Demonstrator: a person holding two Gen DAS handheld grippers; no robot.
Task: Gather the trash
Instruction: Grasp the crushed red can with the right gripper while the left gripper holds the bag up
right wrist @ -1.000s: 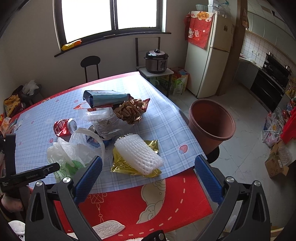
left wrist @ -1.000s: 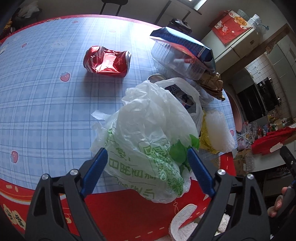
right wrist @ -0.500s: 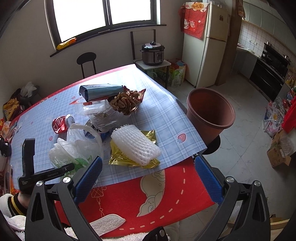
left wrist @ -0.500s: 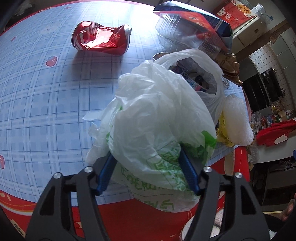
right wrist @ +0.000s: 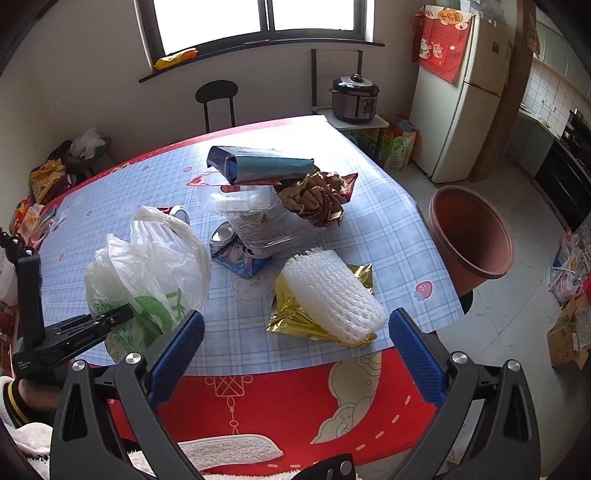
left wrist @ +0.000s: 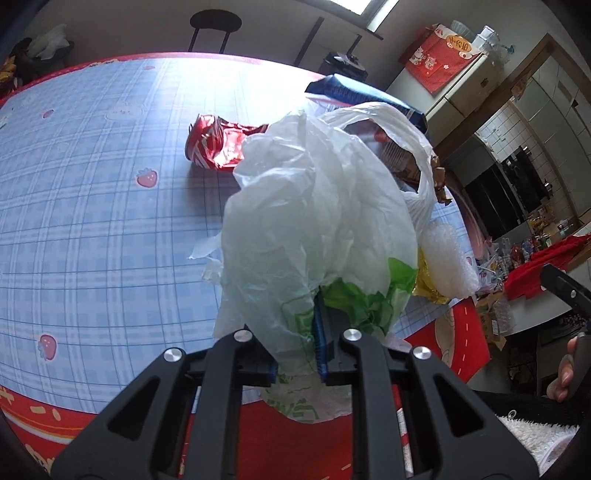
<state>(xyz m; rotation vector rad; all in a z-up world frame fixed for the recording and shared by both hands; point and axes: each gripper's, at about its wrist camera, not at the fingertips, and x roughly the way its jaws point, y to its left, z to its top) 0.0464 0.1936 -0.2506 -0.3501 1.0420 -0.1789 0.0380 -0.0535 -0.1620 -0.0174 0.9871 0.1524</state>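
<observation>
The left hand-held gripper (left wrist: 299, 343), jaws just closed, clamps the plastic bag (left wrist: 317, 221) at the tabletop (left wrist: 92, 221) near edge. The right hand-held gripper (right wrist: 293, 354) hangs released. The bag is light, limp, slippery film; bunched folds likely grip best.

- My left wrist camera looks steeply down over the bench (left wrist: 92, 221), very near the plastic bag (left wrist: 317, 229).
- My right wrist camera sits further back, facing the window (right wrist: 258, 18).
- Both views share the bag (right wrist: 155, 273) and foam netting (right wrist: 332, 295).
</observation>
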